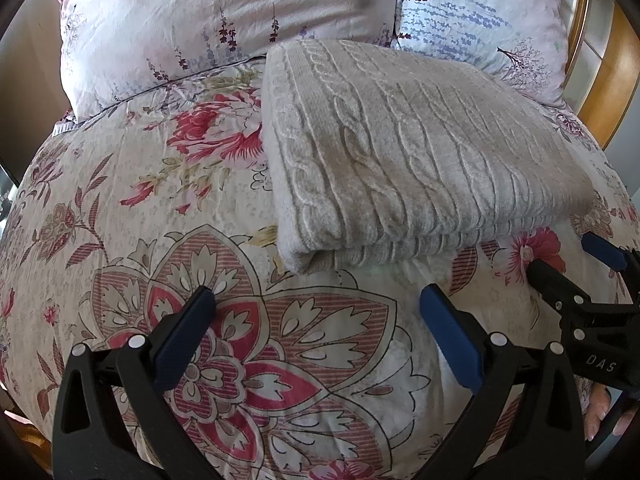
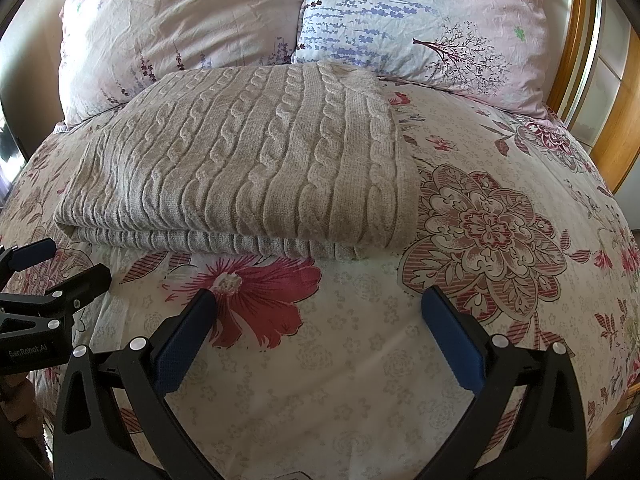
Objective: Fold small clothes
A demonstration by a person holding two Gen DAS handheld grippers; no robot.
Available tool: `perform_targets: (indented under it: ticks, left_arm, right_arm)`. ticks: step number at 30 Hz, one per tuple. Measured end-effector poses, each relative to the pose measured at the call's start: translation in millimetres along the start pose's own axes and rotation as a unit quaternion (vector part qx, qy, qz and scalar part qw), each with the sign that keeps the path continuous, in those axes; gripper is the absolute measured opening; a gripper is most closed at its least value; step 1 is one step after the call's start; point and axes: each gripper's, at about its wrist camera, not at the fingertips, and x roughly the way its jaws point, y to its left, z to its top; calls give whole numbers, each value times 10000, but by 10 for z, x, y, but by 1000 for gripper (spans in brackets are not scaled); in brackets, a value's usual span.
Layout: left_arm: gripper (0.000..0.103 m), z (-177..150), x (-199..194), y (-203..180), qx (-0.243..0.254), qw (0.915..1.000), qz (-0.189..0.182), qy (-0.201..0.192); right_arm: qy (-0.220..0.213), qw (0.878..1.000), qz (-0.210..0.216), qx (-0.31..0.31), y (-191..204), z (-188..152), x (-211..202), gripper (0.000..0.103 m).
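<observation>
A: What's the garment?

B: Beige cable-knit sweater (image 1: 404, 140), folded into a thick rectangle. Raised braid ribs run across the top face. Near edge shows stacked layers, ribbed hem peeking out underneath.

A: Where is it?

B: Flat on the floral bedspread (image 1: 140, 216), towards the head of the bed. Its far edge reaches the two pillows (image 2: 192, 20): one pale pink, one bluish with lavender print. Right wrist view shows the same: sweater (image 2: 248, 160) left of centre, a big red flower on the spread just in front of it.

A: Neat fold?

B: Mostly. Top surface smooth, corners rounded. In the left wrist view the near left corner curls into a soft roll. The lower layer sticks out a bit past the top one along the front.

A: Left gripper?

B: Left gripper (image 1: 318, 298), fingers spread wide, blue pads facing each other, nothing between them. It sits low over the bedspread, near the sweater's front edge, not touching it.

A: Right one?

B: Right gripper (image 2: 318, 298), same thing: spread apart, empty, over bare bedspread in front of the sweater's right half. It also shows at the right edge of the left camera, and part of a hand (image 1: 600, 416) is visible below it there.

A: Anything else?

B: Wooden headboard (image 2: 612, 128) at the far right behind the pillows.
</observation>
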Motion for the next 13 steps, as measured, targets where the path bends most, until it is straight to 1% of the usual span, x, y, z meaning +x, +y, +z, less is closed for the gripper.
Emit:
perform_targets:
  ticks: [13]
  left_arm:
    - [101,21,10,11,-6,10000,1,20]
  right_arm:
    - [0,10000,3,-3,-3,1,1,102]
